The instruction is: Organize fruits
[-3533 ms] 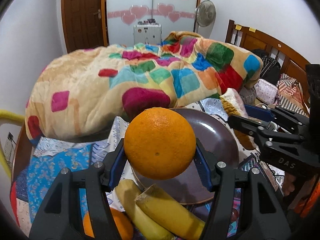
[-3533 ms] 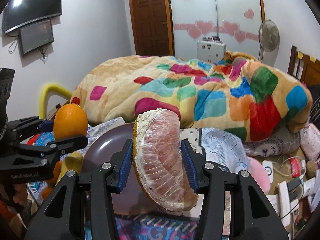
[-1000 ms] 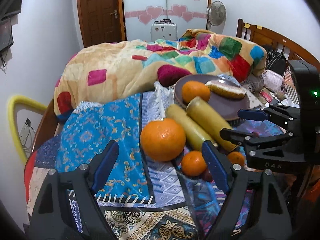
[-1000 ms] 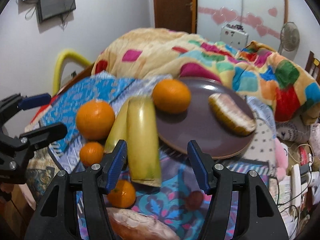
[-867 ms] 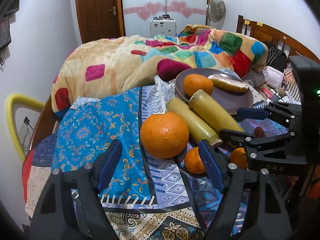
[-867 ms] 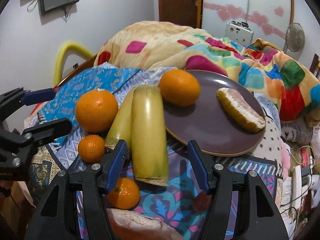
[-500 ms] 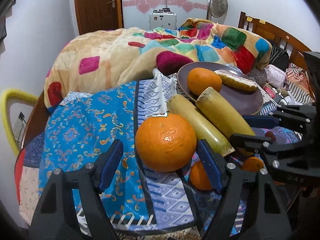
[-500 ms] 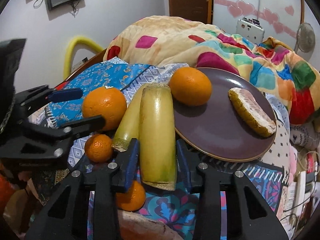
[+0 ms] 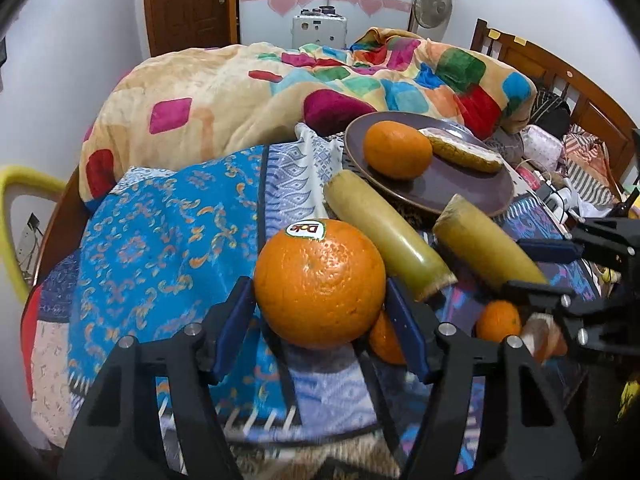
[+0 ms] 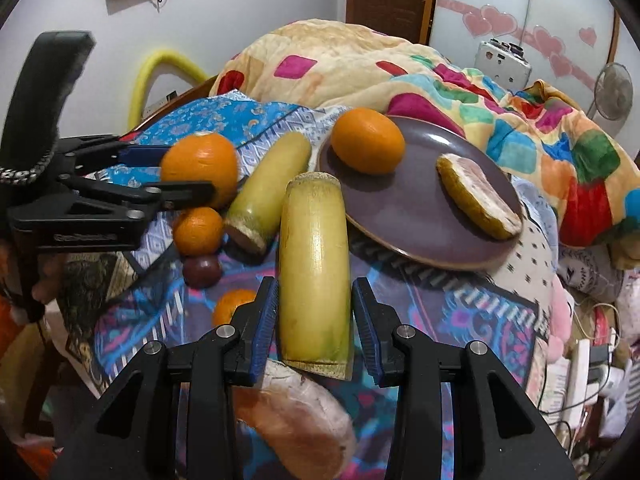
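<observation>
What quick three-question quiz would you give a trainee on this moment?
1. True or false: the plate holds exactly two pieces of fruit.
2. What lies between the fingers of the right gripper?
A. yellow stalk
B. a small orange
C. a pomelo wedge
3. Fill in: the sticker on the big orange between the fingers of the left gripper reads ____.

Key: 1 true; 2 A; 3 Dole.
</observation>
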